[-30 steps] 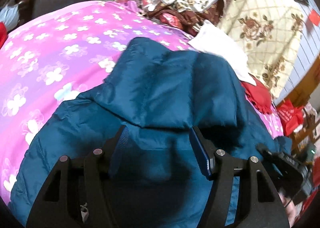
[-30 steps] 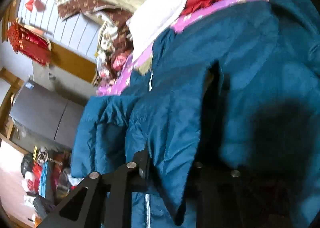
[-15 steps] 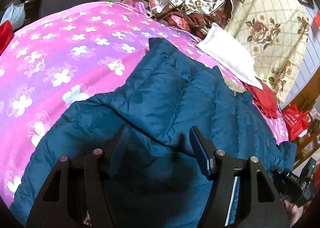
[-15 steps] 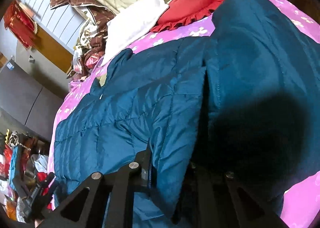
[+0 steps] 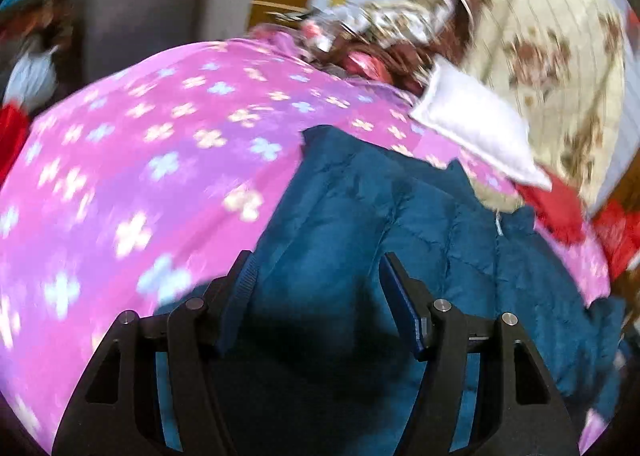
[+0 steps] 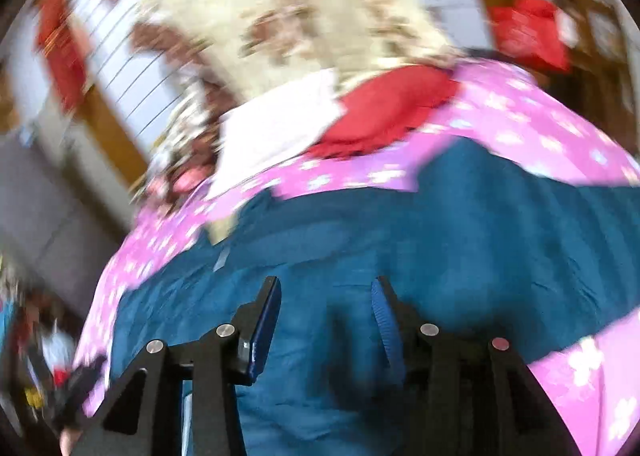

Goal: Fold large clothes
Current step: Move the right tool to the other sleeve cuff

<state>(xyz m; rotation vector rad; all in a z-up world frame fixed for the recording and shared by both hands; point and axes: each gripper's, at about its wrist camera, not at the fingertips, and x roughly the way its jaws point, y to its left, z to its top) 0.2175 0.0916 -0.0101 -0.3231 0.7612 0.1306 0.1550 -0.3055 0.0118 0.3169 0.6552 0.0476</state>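
While both views are blurry, your blue puffer jacket [image 5: 400, 240] lies spread on the pink flowered blanket [image 5: 152, 160] | left gripper [image 5: 318, 276] jaws apart, holding nothing | right gripper [image 6: 326, 296] jaws apart over jacket | white pillow [image 5: 476, 128] just beyond.

Both my grippers look the same: left gripper [image 5: 318, 280] and right gripper [image 6: 326, 306] are matte black plastic frames with triangular cutouts, silver round screws on the arms, and blue ribbed pads [image 5: 244, 288] lining the fingers. One right-side screw looks pinkish.
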